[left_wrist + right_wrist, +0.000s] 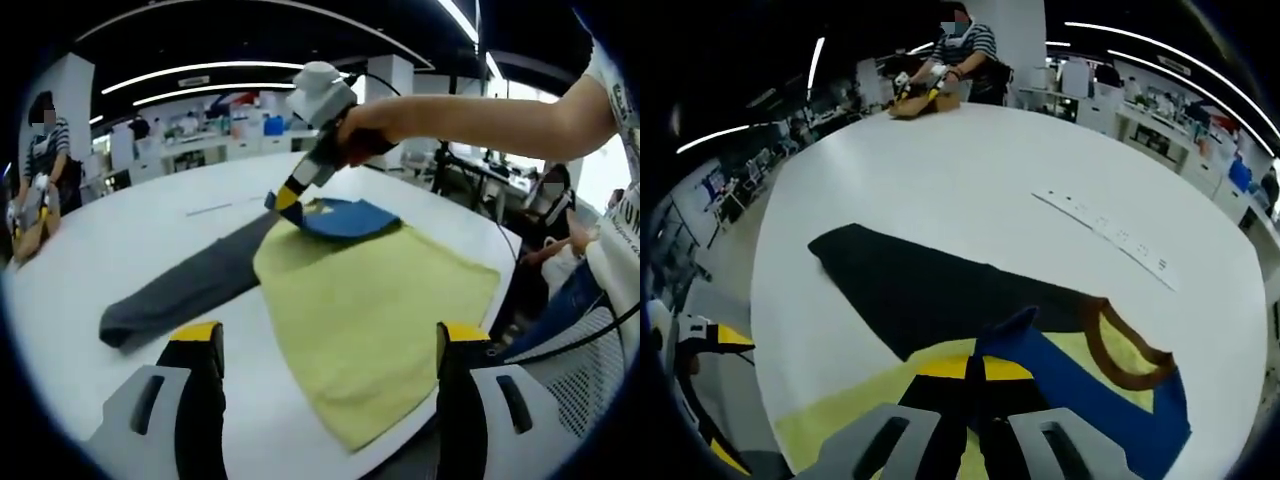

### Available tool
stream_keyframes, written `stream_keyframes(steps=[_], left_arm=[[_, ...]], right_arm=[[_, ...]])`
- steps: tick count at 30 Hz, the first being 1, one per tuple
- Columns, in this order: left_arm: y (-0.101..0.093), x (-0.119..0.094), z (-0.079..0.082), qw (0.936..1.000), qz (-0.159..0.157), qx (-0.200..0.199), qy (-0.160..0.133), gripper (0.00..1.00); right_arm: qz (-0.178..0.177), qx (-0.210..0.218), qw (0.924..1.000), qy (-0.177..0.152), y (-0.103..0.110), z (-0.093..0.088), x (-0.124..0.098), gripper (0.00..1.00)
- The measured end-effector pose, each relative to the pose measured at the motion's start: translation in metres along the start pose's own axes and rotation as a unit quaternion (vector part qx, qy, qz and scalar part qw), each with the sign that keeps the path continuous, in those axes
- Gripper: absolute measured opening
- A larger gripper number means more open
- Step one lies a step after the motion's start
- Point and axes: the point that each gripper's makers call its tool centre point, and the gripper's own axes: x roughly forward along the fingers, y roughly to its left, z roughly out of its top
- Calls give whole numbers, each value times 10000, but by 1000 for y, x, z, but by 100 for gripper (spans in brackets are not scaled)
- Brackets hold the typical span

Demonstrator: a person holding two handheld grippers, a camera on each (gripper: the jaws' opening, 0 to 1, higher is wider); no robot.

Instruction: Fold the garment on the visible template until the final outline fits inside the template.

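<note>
A yellow-green cloth template (375, 320) is lying spread on the round white desk (140, 240), near its edge. The garment, blue with a brown collar and a long dark grey sleeve (185, 290), is lying partly on the template's far end, its sleeve stretching off onto the bare desk. In the left gripper view the left tongs (325, 350) are hovering spread wide above the template, gripping nothing. The right tongs (975, 375), held in a person's hand (355, 130), are pressing together on the blue fabric (1080, 385) at the template's far edge. Beyond, a white paper strip (1110, 238) is lying on the desk, and a person in a striped shirt (965, 50) is working at the far side.
</note>
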Motion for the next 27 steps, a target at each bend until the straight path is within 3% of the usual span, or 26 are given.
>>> stream_keyframes(steps=[13,17,21,27], left_arm=[[2,-3,-1,10000,48,-7,9,84],[3,-4,-1,10000,62,-18,0,84],[3,-5,-3,10000,63,-17,10,84],[8,-5,-3,10000,77,10,-5,85]], right_arm=[[207,-168,9996,-65,21,-4,24,0],[206,117,9995,-190,21,-8,29,0],[482,387,9978,-236,27,-11,32,0],[425,380,9979,-323,22,-10,23,16]])
